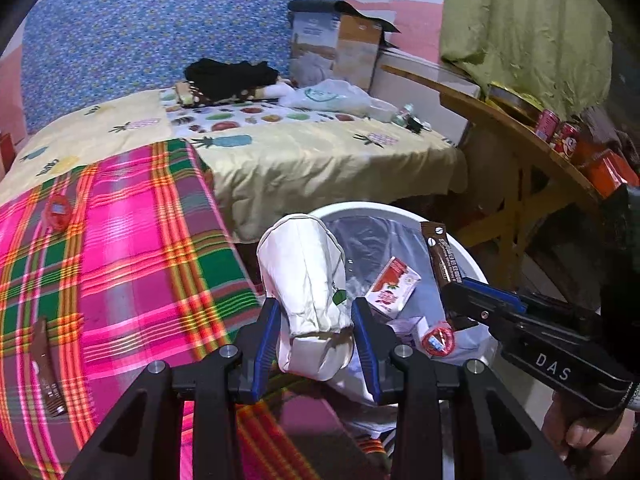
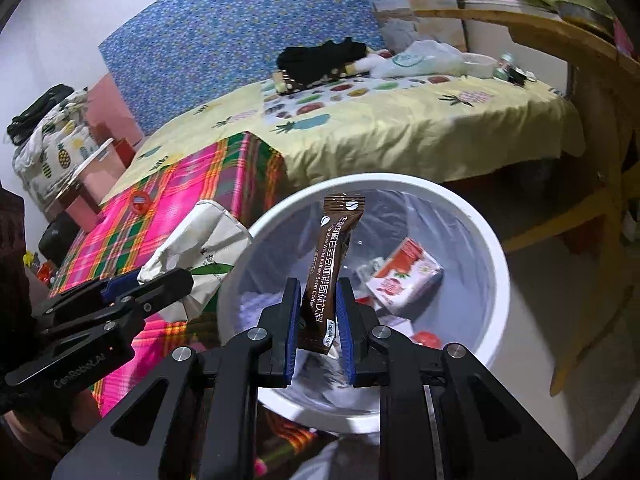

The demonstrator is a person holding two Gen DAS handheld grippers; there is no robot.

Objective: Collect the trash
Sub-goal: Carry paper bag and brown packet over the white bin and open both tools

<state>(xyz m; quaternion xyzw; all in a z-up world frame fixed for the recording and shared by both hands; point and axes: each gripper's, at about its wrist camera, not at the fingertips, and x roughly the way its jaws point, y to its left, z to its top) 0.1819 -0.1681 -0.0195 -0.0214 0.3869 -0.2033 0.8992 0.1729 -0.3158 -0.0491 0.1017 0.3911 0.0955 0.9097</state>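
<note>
Two grippers are loaded as I look through the wrist cameras. My left gripper point(image 1: 316, 332) is clamped on a crumpled white paper pack point(image 1: 308, 280), its blue pads pressing both sides of the lower end while the rest of the pack sticks out ahead of the fingers. My right gripper point(image 2: 318, 316) has its jaws pinched together on a brown coffee sachet point(image 2: 334, 256), which stands up out of the fingers with its printed top farthest from me.

Directly ahead of and below the right gripper is the white trash bin point(image 2: 480, 216), lined with a clear bag; the sachet hangs over its opening. Inside the bin, beyond and to the right of the fingers, lies a red-and-white carton point(image 2: 404, 276), with a small red item point(image 2: 426, 338) nearer the fingertips. From the left camera, the paper pack sits over the near left rim of the bin point(image 1: 360, 206), and the right gripper point(image 1: 456, 300) comes in from the right side.

Left of the left gripper spreads a pink plaid blanket point(image 1: 120, 240), with a red round piece point(image 1: 58, 210) and another brown sachet point(image 1: 46, 364) lying on it. Farther ahead is a yellow bedsheet point(image 1: 300, 160).
</note>
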